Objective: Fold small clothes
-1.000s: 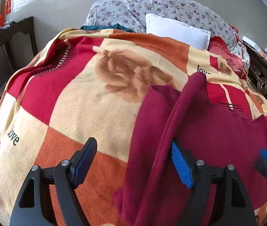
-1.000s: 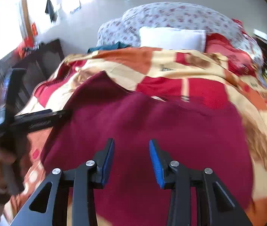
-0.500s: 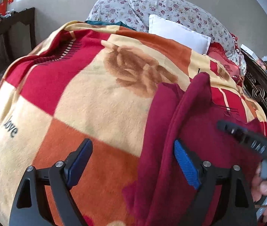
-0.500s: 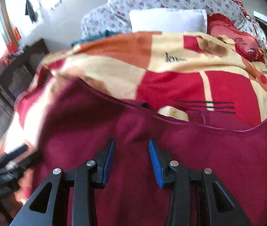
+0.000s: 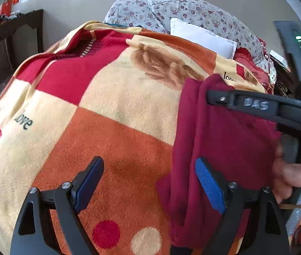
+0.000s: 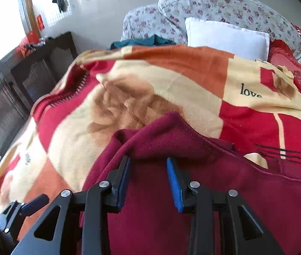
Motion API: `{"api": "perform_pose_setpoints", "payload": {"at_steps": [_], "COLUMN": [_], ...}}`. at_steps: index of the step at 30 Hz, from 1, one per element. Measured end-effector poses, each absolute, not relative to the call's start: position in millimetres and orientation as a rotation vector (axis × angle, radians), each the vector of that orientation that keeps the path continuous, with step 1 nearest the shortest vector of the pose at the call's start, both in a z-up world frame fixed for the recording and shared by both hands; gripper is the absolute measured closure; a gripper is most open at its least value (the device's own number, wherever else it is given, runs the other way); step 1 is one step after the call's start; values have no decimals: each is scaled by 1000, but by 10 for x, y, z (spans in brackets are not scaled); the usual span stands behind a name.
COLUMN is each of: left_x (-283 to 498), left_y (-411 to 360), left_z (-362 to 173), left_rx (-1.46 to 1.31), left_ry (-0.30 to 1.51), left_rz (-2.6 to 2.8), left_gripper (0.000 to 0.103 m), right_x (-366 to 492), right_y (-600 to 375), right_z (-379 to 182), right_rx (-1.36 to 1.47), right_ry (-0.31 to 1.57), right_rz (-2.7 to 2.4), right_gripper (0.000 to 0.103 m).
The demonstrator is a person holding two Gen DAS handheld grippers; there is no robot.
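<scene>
A dark maroon fleece garment (image 5: 224, 140) lies partly folded on the patterned blanket (image 5: 112, 110), its folded edge running away from me. My left gripper (image 5: 150, 182) is wide open and empty, its right finger over the garment's left edge. My right gripper (image 6: 148, 174) is open, with a narrower gap, low over the garment (image 6: 193, 201) just behind its raised folded corner. It holds nothing. It also shows in the left wrist view (image 5: 256, 106), reaching across the garment from the right.
The blanket (image 6: 171, 80) covers a bed. A white pillow (image 6: 224, 38) and floral bedding (image 6: 214, 8) lie at the far end, with a teal cloth (image 6: 142, 42) beside them. Dark wooden furniture (image 6: 33, 68) stands left of the bed.
My right gripper has swung left across the garment toward its folded corner. My left gripper has dropped lower and drawn back a little. Both stay open.
</scene>
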State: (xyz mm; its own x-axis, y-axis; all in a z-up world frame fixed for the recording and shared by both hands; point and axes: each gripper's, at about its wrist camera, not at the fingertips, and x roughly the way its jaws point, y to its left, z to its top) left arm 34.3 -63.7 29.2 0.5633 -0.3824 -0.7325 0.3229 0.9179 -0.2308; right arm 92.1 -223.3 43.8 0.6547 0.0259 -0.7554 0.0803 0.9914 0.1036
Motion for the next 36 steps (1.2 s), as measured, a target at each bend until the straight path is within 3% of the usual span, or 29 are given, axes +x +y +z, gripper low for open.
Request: {"api": "perform_pose_setpoints", "payload": {"at_steps": [16,17,19,30,35,36], "left_x": [374,369,361,391,383,387], "left_y": [-613,-613,-610,-586,-611,-610], "left_z": [192,193,192,153,154,154], "left_rx": [-111,-110,-112,-139,-134,-135], "left_ry": [884,884,885,900,891,890], "left_rz": [-477,-487,-505,-525,-519,-519], "left_gripper": [12,11,11,8,7,6], "right_x": [926,903,887,1129,1162,1150], "right_y": [-2271,-2262,-2214,-1844,-1827,-1820], "right_z": [549,579,614,445,375,368], "right_rx": [187,197,211,98,68,53], "right_ry": [871,870,873,966,979,973], "right_rz": [-31,-21,4,-17,-16,-22], "right_gripper": [65,63,41,28,28,38]}}
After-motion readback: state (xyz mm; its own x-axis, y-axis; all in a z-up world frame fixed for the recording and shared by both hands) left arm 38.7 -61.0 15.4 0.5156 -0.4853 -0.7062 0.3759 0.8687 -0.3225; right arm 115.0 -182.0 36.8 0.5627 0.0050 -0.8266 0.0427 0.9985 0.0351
